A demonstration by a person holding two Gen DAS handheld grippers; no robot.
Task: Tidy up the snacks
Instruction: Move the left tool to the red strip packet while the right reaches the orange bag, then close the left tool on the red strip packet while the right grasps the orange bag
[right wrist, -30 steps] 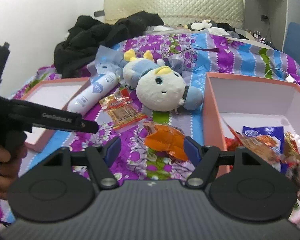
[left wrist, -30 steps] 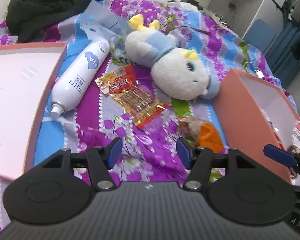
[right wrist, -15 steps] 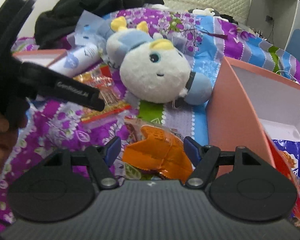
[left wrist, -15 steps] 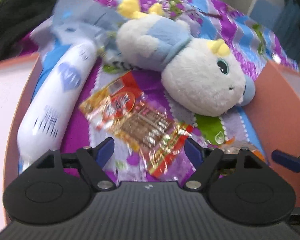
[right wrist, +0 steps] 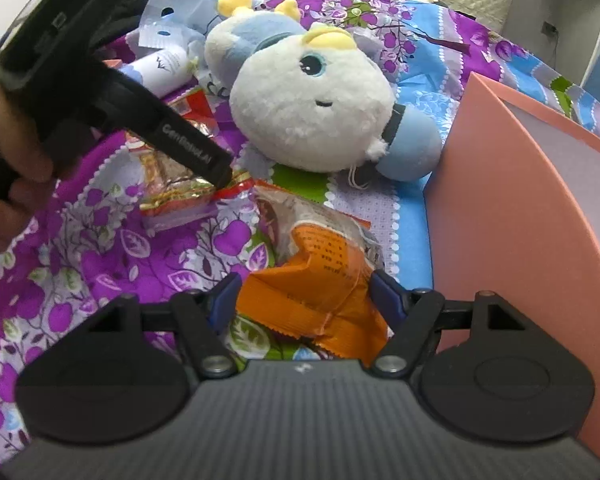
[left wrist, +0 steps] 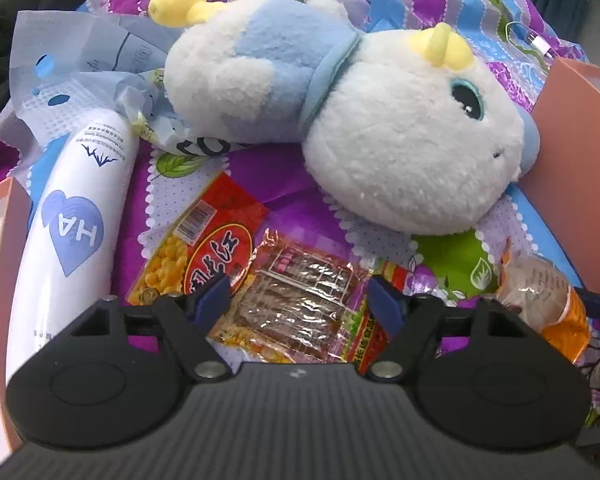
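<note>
Snacks lie between both closing claws, left claw (left wrist: 298,300) over the red packet (left wrist: 260,276), right claw (right wrist: 302,300) over the orange packet (right wrist: 316,280): neither grips yet, so pinch each packet's middle.

Pink box (right wrist: 512,216) interior hidden by its wall; spray bottle (left wrist: 76,216) nozzle behind gripper body
</note>
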